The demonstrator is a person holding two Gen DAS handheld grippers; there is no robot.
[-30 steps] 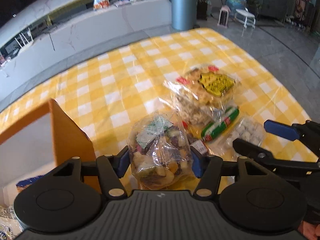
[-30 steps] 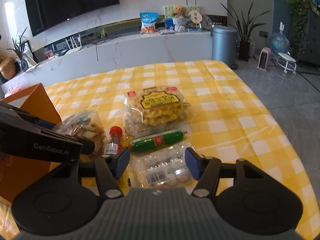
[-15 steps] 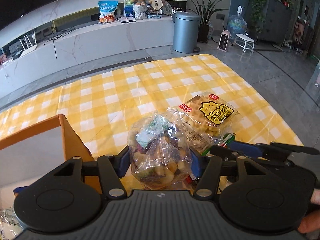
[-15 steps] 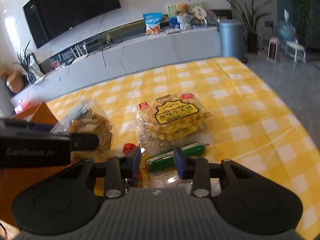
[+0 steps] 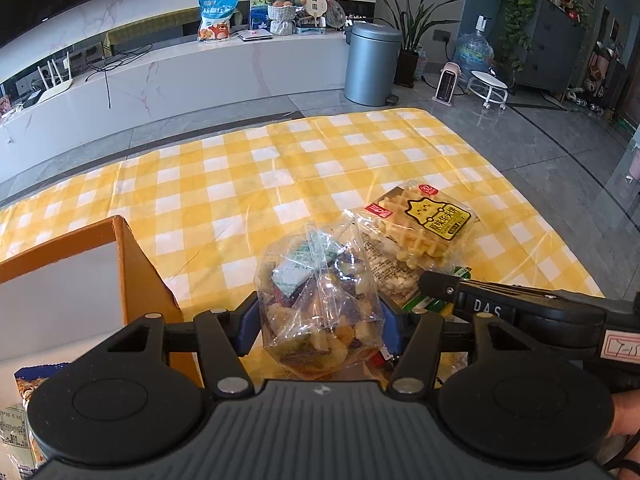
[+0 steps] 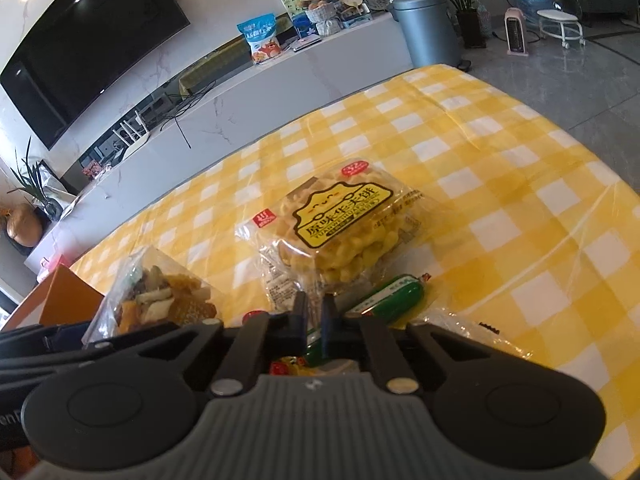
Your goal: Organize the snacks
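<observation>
My left gripper point(image 5: 319, 328) is shut on a clear bag of mixed dried snacks point(image 5: 316, 300), held just right of the orange cardboard box point(image 5: 136, 264). The same bag point(image 6: 160, 300) shows at the left of the right wrist view. My right gripper point(image 6: 314, 318) is shut, its fingertips together low over the green sausage point(image 6: 394, 300) and in front of the waffle pack point(image 6: 344, 224). I cannot tell whether any wrapper is pinched between them. In the left wrist view the right gripper point(image 5: 432, 282) reaches in from the right, beside the waffle pack point(image 5: 424, 224).
A small red-capped bottle point(image 6: 254, 315) and a clear pack of white balls point(image 6: 464, 328) lie by the sausage. The yellow checked tablecloth point(image 5: 280, 176) stretches beyond. Snack packets point(image 5: 24, 384) lie inside the box. A person's hand point(image 5: 624, 412) holds the right gripper.
The right gripper's jaws have closed from wide apart to together, and it has rolled and slid left toward the sausage. The left gripper keeps its hold on the bag, tilted slightly.
</observation>
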